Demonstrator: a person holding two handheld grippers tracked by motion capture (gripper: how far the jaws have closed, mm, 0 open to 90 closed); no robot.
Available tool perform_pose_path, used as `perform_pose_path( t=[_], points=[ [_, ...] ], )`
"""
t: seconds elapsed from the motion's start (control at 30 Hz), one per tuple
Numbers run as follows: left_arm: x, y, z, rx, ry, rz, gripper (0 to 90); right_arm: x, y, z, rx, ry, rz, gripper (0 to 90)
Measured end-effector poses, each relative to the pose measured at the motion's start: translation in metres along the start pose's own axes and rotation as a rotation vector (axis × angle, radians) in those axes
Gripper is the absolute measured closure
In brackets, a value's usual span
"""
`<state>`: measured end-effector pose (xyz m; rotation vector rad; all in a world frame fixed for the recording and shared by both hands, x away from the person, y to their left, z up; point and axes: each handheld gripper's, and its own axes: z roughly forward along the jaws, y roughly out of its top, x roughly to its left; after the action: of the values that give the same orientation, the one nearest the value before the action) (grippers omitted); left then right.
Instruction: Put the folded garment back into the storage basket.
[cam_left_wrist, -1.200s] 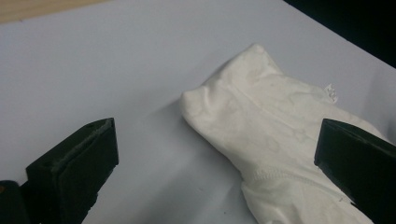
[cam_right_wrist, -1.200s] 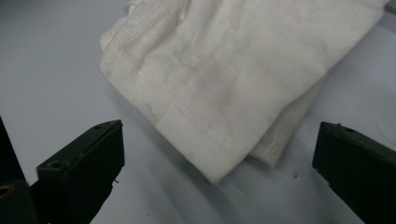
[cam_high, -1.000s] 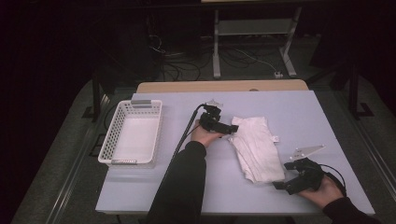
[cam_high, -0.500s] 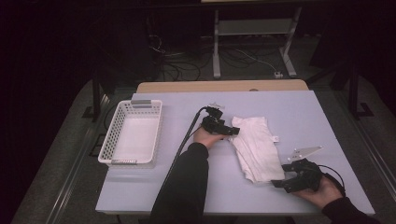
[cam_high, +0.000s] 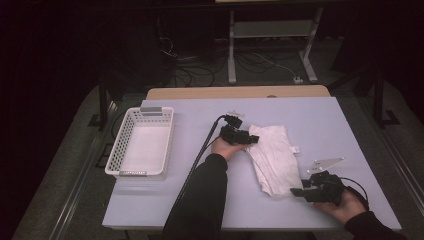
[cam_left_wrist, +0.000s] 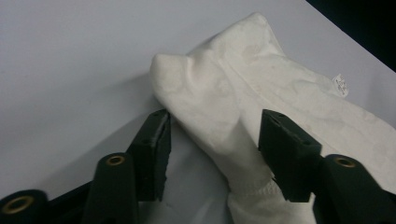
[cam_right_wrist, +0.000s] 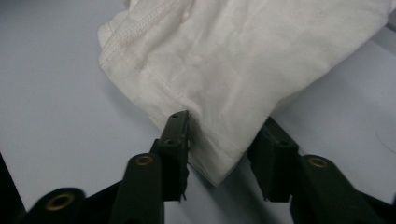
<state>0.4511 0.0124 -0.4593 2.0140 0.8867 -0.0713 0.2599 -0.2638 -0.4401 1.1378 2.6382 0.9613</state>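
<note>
A: High view: a folded white cloth (cam_high: 272, 156) lies on the pale counter (cam_high: 200, 200), right of centre. The left gripper (cam_high: 248, 138) sits at the cloth's upper left edge; the right gripper (cam_high: 298, 192) sits at its lower right corner. A white slotted basket (cam_high: 142, 142) stands well apart at the counter's left.

B: Is any writing legible?

A: Left gripper view: a small white tag (cam_left_wrist: 341, 84) projects from the cloth's (cam_left_wrist: 261, 107) far edge. It carries dark print, too small to read. No brand shows elsewhere.

B: State of the left gripper (cam_left_wrist: 212, 140)?

A: Its jaws have just been closing. A raised fold of cloth lies between them, against the right-hand jaw; a gap remains at the left-hand jaw, so no full pinch shows.

B: And the right gripper (cam_right_wrist: 224, 149)?

A: Right gripper view: its jaws have likewise just been closing. The hemmed corner of the cloth (cam_right_wrist: 243, 60) lies between them, near the left-hand jaw. Whether the pads already press on the fabric cannot be told.

B: What differs from the earlier frames?

A: Both pairs of jaws stood wider a second ago. The right gripper has edged slightly inward, onto the cloth's corner. The left hand (cam_high: 225, 148) keeps nearly the same position. Cloth and basket lie as before. The grey plate (cam_high: 325, 163) remains above the right gripper.
</note>
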Motion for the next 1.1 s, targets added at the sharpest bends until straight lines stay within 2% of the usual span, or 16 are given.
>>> perform_pose_path(
  t=[0.03, 0.13, 0.2, 0.3, 0.33, 0.37, 0.57, 0.67, 0.7, 0.77, 0.8, 0.93, 1.1],
  points=[
    [-0.002, 0.000, 0.003, 0.006, -0.015, -0.001, 54.1, 0.001, 0.001, 0.000, 0.002, 0.007, -0.008, 67.3],
    [-0.003, 0.000, 0.007, 0.006, -0.020, -0.007, 62.9, 0.001, 0.002, 0.001, 0.007, 0.021, -0.009, 72.5],
    [-0.004, 0.001, 0.008, 0.007, -0.019, -0.010, 68.9, 0.002, 0.002, 0.001, 0.009, 0.024, -0.006, 74.0],
    [-0.005, 0.001, 0.008, 0.007, -0.016, -0.010, 73.1, 0.002, 0.003, 0.002, 0.012, 0.026, -0.002, 76.4],
    [-0.007, 0.002, 0.009, 0.011, -0.010, -0.001, 73.1, 0.002, 0.003, 0.002, 0.012, 0.028, -0.003, 77.3],
    [-0.008, 0.003, 0.009, 0.012, -0.004, 0.009, 77.0, 0.002, 0.004, 0.001, 0.008, 0.047, 0.001, 78.9],
    [-0.013, 0.003, 0.010, -0.001, 0.009, 0.017, 78.9, 0.004, 0.006, 0.000, 0.004, 0.054, -0.010, 80.2],
    [-0.013, 0.004, 0.008, 0.008, 0.013, 0.039, 79.3, 0.005, 0.007, -0.002, -0.012, 0.066, -0.015, 80.6],
    [-0.014, 0.005, 0.007, 0.016, 0.018, 0.058, 79.3, 0.005, 0.007, -0.002, -0.016, 0.072, -0.014, 80.8],
    [-0.018, 0.006, 0.006, 0.006, 0.028, 0.054, 79.5, 0.006, 0.008, -0.003, -0.018, 0.079, -0.025, 81.2],
    [-0.019, 0.006, 0.006, 0.012, 0.030, 0.068, 79.6, 0.007, 0.009, -0.004, -0.019, 0.086, -0.024, 81.3],
    [-0.022, 0.007, 0.003, 0.017, 0.036, 0.075, 79.9, 0.009, 0.011, -0.006, -0.031, 0.111, -0.026, 81.9],
    [-0.029, 0.010, -0.003, 0.026, 0.050, 0.114, 80.1, 0.013, 0.013, -0.010, -0.044, 0.129, -0.037, 82.4]
  ],
)
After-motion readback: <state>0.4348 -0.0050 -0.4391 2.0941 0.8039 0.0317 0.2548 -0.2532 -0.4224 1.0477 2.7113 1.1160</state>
